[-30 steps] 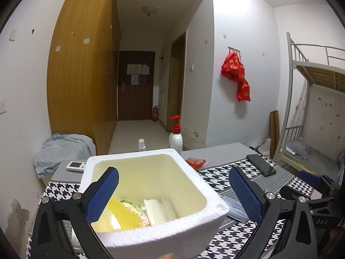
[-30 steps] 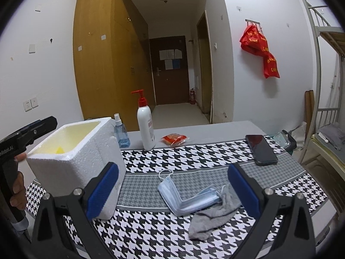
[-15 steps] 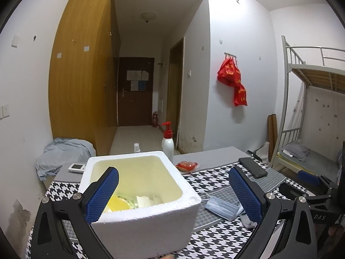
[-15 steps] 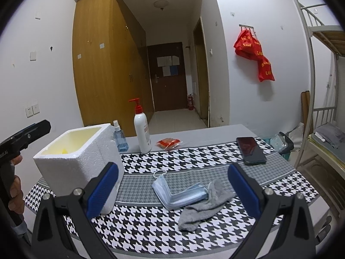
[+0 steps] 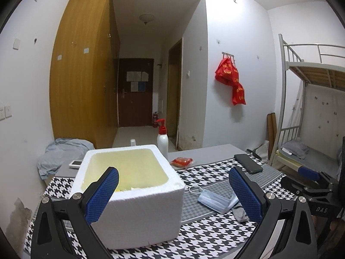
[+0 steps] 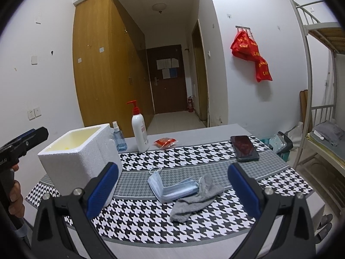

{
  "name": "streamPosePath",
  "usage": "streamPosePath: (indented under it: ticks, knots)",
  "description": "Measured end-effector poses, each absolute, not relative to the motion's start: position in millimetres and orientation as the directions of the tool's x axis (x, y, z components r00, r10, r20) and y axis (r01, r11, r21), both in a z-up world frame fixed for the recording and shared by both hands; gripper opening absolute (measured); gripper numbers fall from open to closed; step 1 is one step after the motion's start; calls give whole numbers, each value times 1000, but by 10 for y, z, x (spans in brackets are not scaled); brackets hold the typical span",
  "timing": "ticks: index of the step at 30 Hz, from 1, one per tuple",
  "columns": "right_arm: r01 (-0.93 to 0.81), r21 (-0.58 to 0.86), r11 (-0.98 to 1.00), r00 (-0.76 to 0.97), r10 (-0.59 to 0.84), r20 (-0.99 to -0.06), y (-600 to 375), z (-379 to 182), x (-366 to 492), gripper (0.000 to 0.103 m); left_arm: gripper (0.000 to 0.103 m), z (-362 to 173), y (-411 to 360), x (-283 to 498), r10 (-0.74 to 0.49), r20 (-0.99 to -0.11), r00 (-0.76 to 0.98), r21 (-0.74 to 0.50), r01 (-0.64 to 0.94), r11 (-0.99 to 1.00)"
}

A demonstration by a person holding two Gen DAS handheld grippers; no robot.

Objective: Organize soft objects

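A white foam box [image 5: 133, 192] stands on the left of the houndstooth tablecloth [image 6: 194, 213]; it also shows in the right wrist view [image 6: 79, 157]. Yellow and pale soft items lie in its bottom. A stack of blue face masks [image 6: 172, 188] and a grey sock [image 6: 196, 200] lie mid-table, also seen in the left wrist view as masks [image 5: 215, 199] and sock [image 5: 240, 213]. My left gripper [image 5: 173, 192] is open and empty, hovering in front of the box. My right gripper [image 6: 172, 191] is open and empty, in front of and above the masks.
A pump bottle [image 6: 139, 128], a small spray bottle [image 6: 118, 137], a red packet [image 6: 165, 142] and a phone [image 6: 244, 147] sit toward the table's back. A bunk bed [image 6: 319, 108] stands at the right. A white remote [image 5: 76, 163] lies behind the box.
Both grippers have drawn back and up from the table. The foam box and the masks look smaller and farther. Both stayed open and empty.
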State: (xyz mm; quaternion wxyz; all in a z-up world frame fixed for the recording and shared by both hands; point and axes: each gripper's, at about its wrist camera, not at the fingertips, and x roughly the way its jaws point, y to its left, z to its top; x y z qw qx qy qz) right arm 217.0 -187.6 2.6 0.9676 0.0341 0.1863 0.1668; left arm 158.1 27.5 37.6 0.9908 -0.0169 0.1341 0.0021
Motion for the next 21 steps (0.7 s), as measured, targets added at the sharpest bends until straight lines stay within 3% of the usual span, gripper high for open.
streamPosePath:
  ticks: [21]
  knots:
    - [-308, 127, 943, 872, 333, -360, -2086, -160, 2001, 102, 102, 31, 30, 1414, -17, -276, 961, -55, 2, 999]
